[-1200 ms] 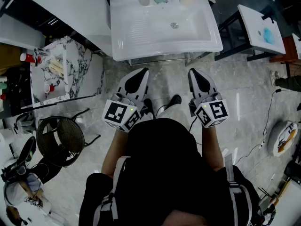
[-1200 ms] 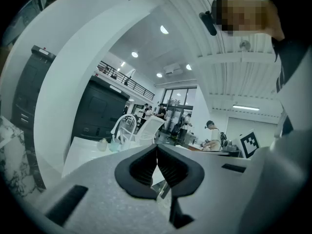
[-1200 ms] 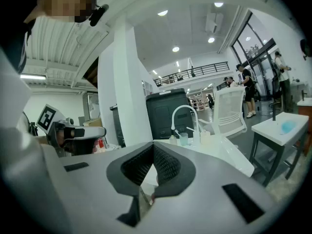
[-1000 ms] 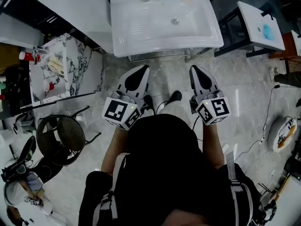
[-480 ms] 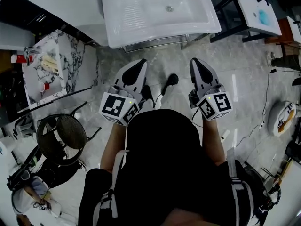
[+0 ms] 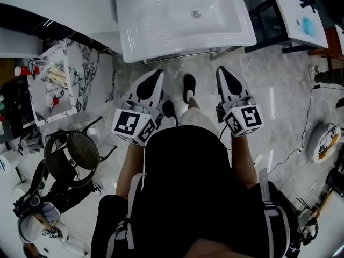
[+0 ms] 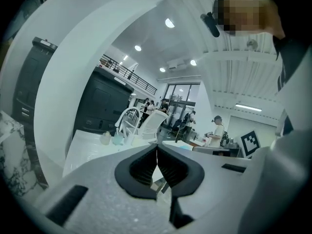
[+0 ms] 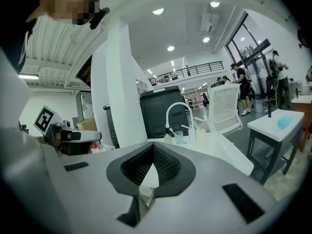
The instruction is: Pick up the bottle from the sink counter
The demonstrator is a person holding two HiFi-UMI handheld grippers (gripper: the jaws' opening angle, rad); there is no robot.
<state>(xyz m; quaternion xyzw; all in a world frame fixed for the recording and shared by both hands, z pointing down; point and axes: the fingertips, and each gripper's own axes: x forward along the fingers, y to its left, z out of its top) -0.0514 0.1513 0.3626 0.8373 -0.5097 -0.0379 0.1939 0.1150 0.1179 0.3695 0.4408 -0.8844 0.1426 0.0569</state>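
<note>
My left claw point(image 6: 159, 73) and right claw point(image 6: 220, 69) are closed and empty, at mid frame. The bottle point(image 7: 105, 138) stands at the far edge of the sink bench point(image 6: 183, 46), top of frame, well apart. I should come closer and open one claw before reaching.

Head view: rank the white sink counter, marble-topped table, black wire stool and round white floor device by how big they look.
1. white sink counter, largest even with its far end cut off
2. marble-topped table
3. black wire stool
4. round white floor device, smallest
</note>
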